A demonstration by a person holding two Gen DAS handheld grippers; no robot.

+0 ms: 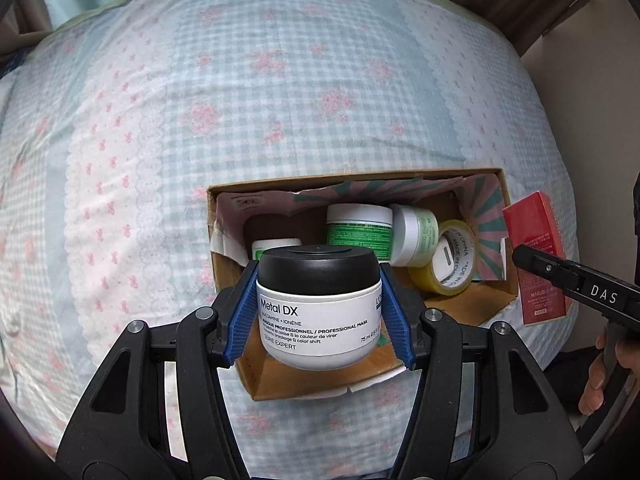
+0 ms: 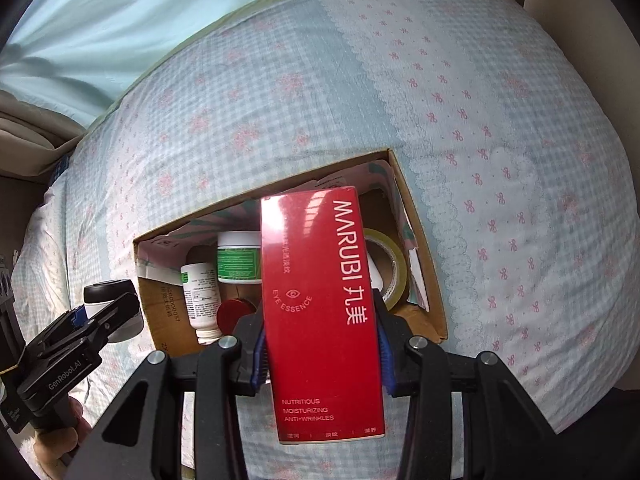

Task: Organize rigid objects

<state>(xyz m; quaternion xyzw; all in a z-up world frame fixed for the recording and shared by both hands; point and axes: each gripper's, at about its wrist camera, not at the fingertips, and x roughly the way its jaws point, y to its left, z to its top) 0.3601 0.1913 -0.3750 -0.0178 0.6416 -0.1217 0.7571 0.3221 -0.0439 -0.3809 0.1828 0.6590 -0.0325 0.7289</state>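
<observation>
the left tongs point(image 1: 320, 304) squeeze a white jar with a black lid point(image 1: 318, 304), one blue pad on each side, open only as wide as the jar. the jar hangs right over the near end of the cardboard box point(image 1: 224, 216), which sits on a bed point(image 1: 200, 100) with a blue checked cover.

the right tongs point(image 2: 320, 344) pinch a tall red box point(image 2: 320, 312) around its lower half, shut tight on it. the red box sticks out over the middle of the cardboard box in the right wrist view. in the left wrist view it looks to be by the right wall, so i can't tell just where it hangs.

inside there are already a green label jar point(image 1: 358, 228), a small white jar point(image 1: 414, 234), a roll of yellow tape point(image 1: 444, 258), a white bottle point(image 2: 200, 296) and a red lid point(image 2: 234, 314).

what could go wrong: the box is getting full. the jar could land on a pot and roll, because it is round. the red box is long, so it could catch the wall or tip. the bed is soft, so a hard push could tilt the cardboard box. the two tongs are near each other and might bump.
</observation>
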